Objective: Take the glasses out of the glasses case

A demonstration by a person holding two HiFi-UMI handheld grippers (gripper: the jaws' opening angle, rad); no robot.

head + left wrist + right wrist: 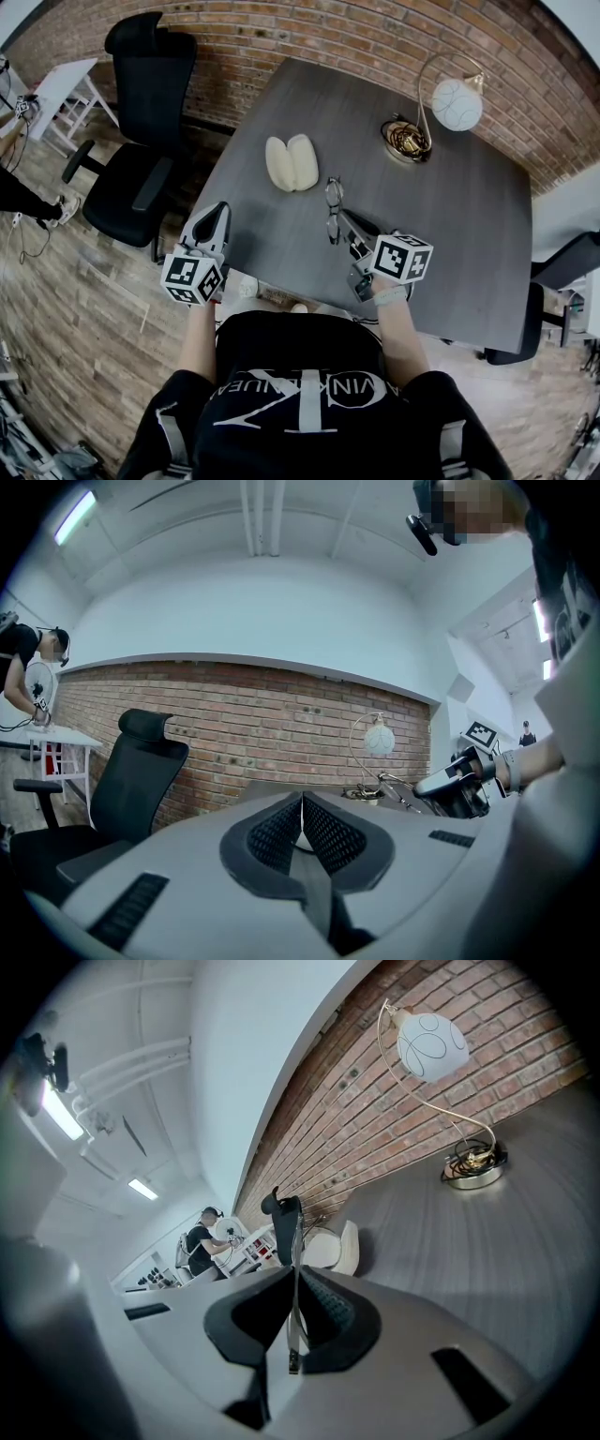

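The open cream glasses case point(291, 162) lies empty on the grey table point(450, 234). The thin-framed glasses point(333, 208) are outside it, just right of and nearer than the case. My right gripper point(341, 219) is shut on one thin metal temple of the glasses point(293, 1335), which runs up between the pads of the right gripper point(294, 1283); the case point(337, 1246) shows beyond. My left gripper point(217, 210) hovers at the table's near left edge, shut on nothing. In the left gripper view its jaws point(302, 803) meet with nothing between them, and the right gripper point(450, 789) appears at the right.
A lamp with a white globe point(457, 103) and a round base point(406, 139) stands at the table's far right. A black office chair point(141, 122) stands left of the table. A brick wall runs behind. Another person works at a white desk point(37, 733) far left.
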